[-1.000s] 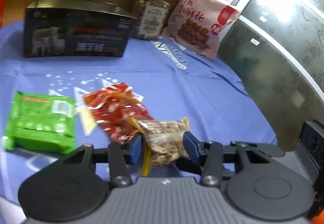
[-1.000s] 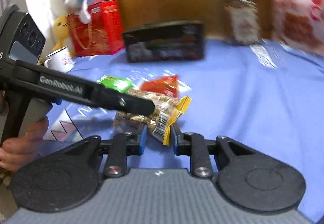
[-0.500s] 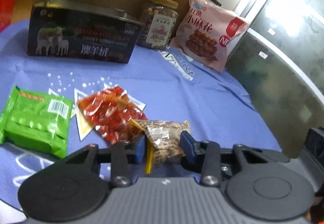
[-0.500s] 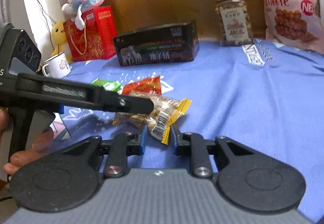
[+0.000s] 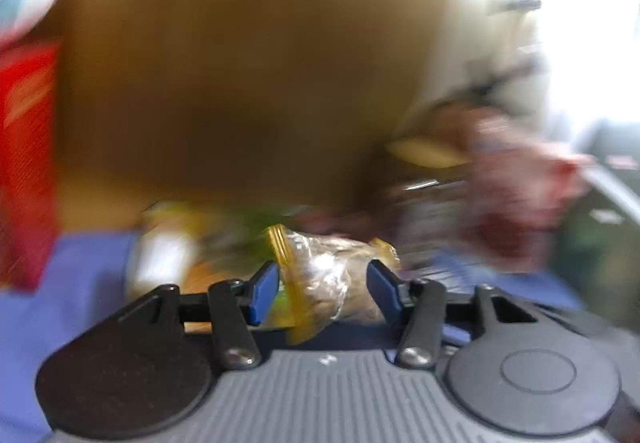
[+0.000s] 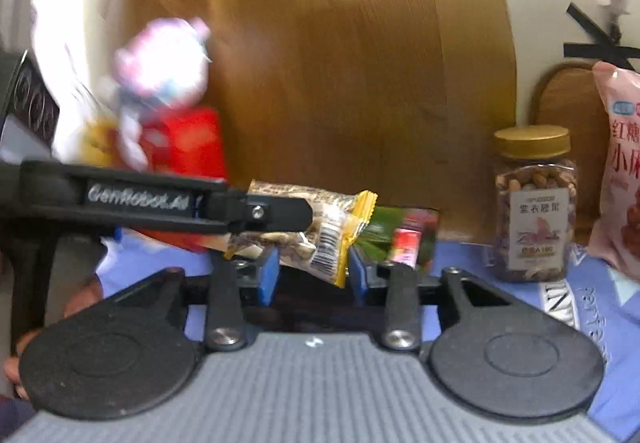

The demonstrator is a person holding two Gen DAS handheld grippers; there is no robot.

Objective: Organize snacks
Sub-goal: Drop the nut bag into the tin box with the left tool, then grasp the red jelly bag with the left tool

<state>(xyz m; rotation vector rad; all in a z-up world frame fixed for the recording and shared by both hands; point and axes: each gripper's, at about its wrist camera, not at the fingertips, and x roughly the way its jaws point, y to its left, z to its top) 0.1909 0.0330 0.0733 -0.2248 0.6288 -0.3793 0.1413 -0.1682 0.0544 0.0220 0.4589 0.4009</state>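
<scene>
The nut bag point(image 6: 320, 231) was low over the blue bench point(image 6: 600, 283) before; now it is up in the air in front of the dark box point(image 6: 400, 235) at the back edge. The left gripper point(image 5: 323, 289) and right gripper point(image 6: 314, 275) have just been opening. Each one has an end of the bag between its blue pads, but the pads stand a little apart from it, so I cannot tell if they hold it.

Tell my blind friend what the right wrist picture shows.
A nut packet hangs between the blue pads of the right tool, which do not squeeze it, while the left tool holds it from the left; both tools' jaws have just been opening. Behind stand a nut jar and a pink snack bag.
</scene>
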